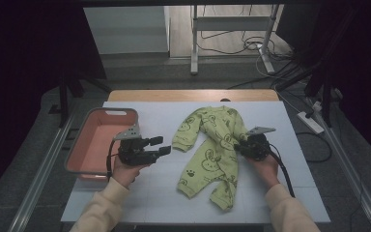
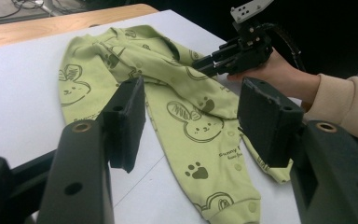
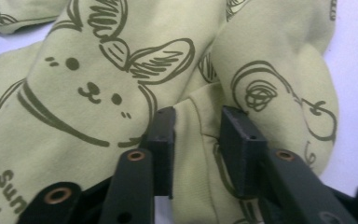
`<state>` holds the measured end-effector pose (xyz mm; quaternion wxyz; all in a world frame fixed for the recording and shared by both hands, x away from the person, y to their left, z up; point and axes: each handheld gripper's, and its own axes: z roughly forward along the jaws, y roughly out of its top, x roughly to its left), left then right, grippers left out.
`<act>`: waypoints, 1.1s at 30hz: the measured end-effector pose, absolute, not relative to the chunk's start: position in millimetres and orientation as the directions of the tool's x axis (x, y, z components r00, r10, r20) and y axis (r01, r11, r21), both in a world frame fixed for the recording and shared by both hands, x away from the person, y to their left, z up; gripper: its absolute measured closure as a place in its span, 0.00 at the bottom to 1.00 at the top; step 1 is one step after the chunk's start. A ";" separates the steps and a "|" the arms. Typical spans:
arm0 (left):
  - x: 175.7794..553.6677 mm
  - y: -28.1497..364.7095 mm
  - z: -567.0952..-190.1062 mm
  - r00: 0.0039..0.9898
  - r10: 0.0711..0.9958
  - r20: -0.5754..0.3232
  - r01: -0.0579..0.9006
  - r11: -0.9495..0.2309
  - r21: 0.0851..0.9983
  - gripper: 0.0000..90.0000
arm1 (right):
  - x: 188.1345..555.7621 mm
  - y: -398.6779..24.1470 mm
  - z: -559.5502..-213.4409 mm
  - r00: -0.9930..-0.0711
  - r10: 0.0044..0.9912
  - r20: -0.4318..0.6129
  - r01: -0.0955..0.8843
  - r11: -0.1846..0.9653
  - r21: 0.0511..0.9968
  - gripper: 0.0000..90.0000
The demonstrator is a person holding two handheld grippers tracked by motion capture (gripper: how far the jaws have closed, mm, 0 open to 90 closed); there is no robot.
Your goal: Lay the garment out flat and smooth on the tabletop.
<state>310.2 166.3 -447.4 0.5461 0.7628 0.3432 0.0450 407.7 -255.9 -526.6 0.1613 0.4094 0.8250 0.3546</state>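
Dim room with dark curtains at both sides; a metal stand and loose cables stood on the floor beyond the desk [image 1: 125, 203], whose top was covered by a white sheet with a strip of bare wood at the far edge. A light-green baby romper [image 1: 211, 154] printed with dark rabbit drawings lay flat on the sheet, sleeves toward the far edge and legs toward the person. The right hand-held gripper [image 1: 239, 147] sat at the romper's right edge, about mid-body, pointing in toward the garment. In the right gripper view its jaws stood narrowly apart with a raised fold of the green cloth [image 3: 193, 140] between them; whether the pads [image 3: 161, 140] were pressing on the fold could not be told. The left hand-held gripper [image 1: 160, 146] was held just left of the romper's left sleeve, apart from the cloth, pointing toward it. Its jaws were partly open with nothing between them; in the left gripper view the romper [image 2: 186, 126] lay beyond and below the pads [image 2: 128, 121]. A pink plastic basket [image 1: 79, 166] stood on the desk directly left of the left hand-held gripper, close behind the hand. Both forearms wore cream sleeves.
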 end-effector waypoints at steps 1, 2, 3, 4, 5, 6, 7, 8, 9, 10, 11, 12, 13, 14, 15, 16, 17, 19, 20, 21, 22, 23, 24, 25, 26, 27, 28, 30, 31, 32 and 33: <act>310.1 166.4 -447.4 0.760 0.573 -0.307 0.475 -0.167 0.864 0.47 | 407.8 -256.2 -526.5 -0.611 0.791 0.020 0.561 0.415 0.717 0.81; 310.1 166.4 -447.4 0.760 0.573 -0.306 0.475 -0.168 0.864 0.47 | 408.0 -256.8 -526.4 -0.612 0.791 0.024 0.562 0.413 0.717 0.83; 310.0 166.3 -447.3 0.760 0.573 -0.306 0.475 -0.168 0.864 0.47 | 408.2 -257.4 -526.2 -0.612 0.790 0.029 0.564 0.410 0.717 0.84; 309.9 166.3 -447.3 0.760 0.573 -0.305 0.474 -0.169 0.864 0.47 | 408.5 -258.3 -525.7 -0.613 0.789 0.033 0.566 0.410 0.715 0.86; 309.8 166.3 -447.2 0.761 0.573 -0.304 0.474 -0.170 0.864 0.47 | 408.4 -258.9 -525.1 -0.611 0.790 0.039 0.569 0.405 0.715 0.87; 309.7 166.4 -447.1 0.761 0.573 -0.304 0.473 -0.170 0.864 0.47 | 408.4 -259.3 -524.3 -0.613 0.789 0.044 0.568 0.402 0.718 0.89; 309.7 166.4 -447.1 0.760 0.573 -0.305 0.474 -0.169 0.864 0.47 | 408.2 -259.7 -523.1 -0.616 0.787 0.045 0.565 0.401 0.721 0.90; 309.7 166.5 -447.1 0.760 0.573 -0.306 0.474 -0.168 0.864 0.47 | 407.8 -259.9 -521.8 -0.618 0.785 0.048 0.561 0.398 0.726 0.91; 309.8 166.7 -447.1 0.760 0.573 -0.306 0.474 -0.167 0.864 0.47 | 407.3 -260.0 -520.3 -0.618 0.784 0.050 0.560 0.395 0.729 0.91; 309.8 166.8 -447.1 0.760 0.573 -0.306 0.474 -0.168 0.864 0.47 | 406.8 -260.1 -518.9 -0.619 0.784 0.051 0.555 0.391 0.734 0.92; 309.8 166.9 -447.1 0.760 0.573 -0.306 0.474 -0.167 0.864 0.47 | 406.3 -260.4 -517.4 -0.619 0.783 0.053 0.552 0.386 0.739 0.92; 309.8 166.9 -447.1 0.760 0.573 -0.307 0.475 -0.167 0.864 0.47 | 405.8 -260.8 -515.9 -0.617 0.785 0.057 0.548 0.378 0.746 0.92; 309.8 166.9 -447.1 0.760 0.573 -0.306 0.474 -0.167 0.864 0.47 | 405.2 -261.6 -514.0 -0.615 0.786 0.056 0.546 0.373 0.750 0.92; 309.8 166.9 -447.0 0.760 0.573 -0.307 0.474 -0.167 0.864 0.47 | 404.7 -262.5 -512.0 -0.612 0.789 0.059 0.543 0.365 0.756 0.93; 309.8 166.8 -447.0 0.760 0.572 -0.307 0.474 -0.167 0.865 0.47 | 404.2 -263.9 -509.7 -0.610 0.790 0.058 0.539 0.359 0.762 0.93; 309.8 166.7 -447.0 0.761 0.572 -0.306 0.474 -0.167 0.864 0.47 | 403.7 -265.2 -507.4 -0.608 0.791 0.064 0.533 0.348 0.771 0.93; 309.9 166.8 -447.1 0.761 0.572 -0.307 0.474 -0.168 0.864 0.47 | 403.1 -266.7 -504.8 -0.606 0.793 0.068 0.529 0.337 0.779 0.93; 309.8 166.8 -447.1 0.761 0.572 -0.307 0.474 -0.168 0.864 0.47 | 402.0 -270.8 -499.7 -0.599 0.796 0.086 0.521 0.306 0.797 0.93; 309.8 166.8 -447.1 0.761 0.572 -0.307 0.474 -0.167 0.864 0.47 | 401.4 -273.0 -497.2 -0.593 0.799 0.098 0.519 0.287 0.805 0.93; 309.7 166.8 -447.0 0.761 0.572 -0.307 0.474 -0.167 0.864 0.47 | 400.9 -275.4 -494.9 -0.587 0.803 0.107 0.518 0.271 0.812 0.93; 309.8 166.7 -447.1 0.761 0.572 -0.307 0.474 -0.167 0.864 0.47 | 400.5 -277.6 -493.0 -0.580 0.806 0.114 0.515 0.255 0.818 0.93; 309.9 166.6 -447.2 0.761 0.572 -0.307 0.475 -0.168 0.864 0.47 | 400.0 -279.6 -491.2 -0.573 0.811 0.122 0.514 0.240 0.824 0.93; 309.9 166.5 -447.3 0.761 0.573 -0.306 0.475 -0.170 0.864 0.47 | 399.8 -281.8 -489.5 -0.566 0.815 0.126 0.512 0.227 0.828 0.93; 310.0 166.5 -447.4 0.761 0.573 -0.304 0.475 -0.172 0.863 0.47 | 399.5 -283.8 -488.1 -0.559 0.819 0.129 0.510 0.217 0.832 0.93; 310.1 166.4 -447.5 0.761 0.573 -0.304 0.475 -0.173 0.863 0.46 | 399.2 -285.7 -486.8 -0.547 0.827 0.129 0.510 0.207 0.835 0.93; 310.1 166.4 -447.5 0.761 0.572 -0.305 0.475 -0.172 0.863 0.46 | 399.2 -287.8 -485.7 -0.536 0.835 0.128 0.508 0.198 0.838 0.93; 310.1 166.6 -447.5 0.761 0.572 -0.304 0.475 -0.173 0.863 0.46 | 399.1 -290.2 -484.6 -0.526 0.840 0.136 0.509 0.183 0.841 0.93; 310.0 166.9 -447.5 0.761 0.573 -0.304 0.475 -0.173 0.863 0.46 | 399.1 -295.2 -482.3 -0.506 0.851 0.144 0.507 0.158 0.847 0.93; 309.9 167.1 -447.5 0.761 0.574 -0.304 0.476 -0.173 0.863 0.46 | 398.8 -298.0 -480.9 -0.494 0.857 0.146 0.507 0.147 0.849 0.93; 309.9 167.2 -447.5 0.760 0.574 -0.304 0.476 -0.173 0.863 0.46 | 398.6 -300.8 -479.6 -0.482 0.863 0.151 0.508 0.134 0.851 0.93; 309.9 167.5 -447.6 0.760 0.575 -0.304 0.476 -0.173 0.862 0.46 | 398.5 -304.0 -478.3 -0.472 0.868 0.156 0.508 0.123 0.853 0.93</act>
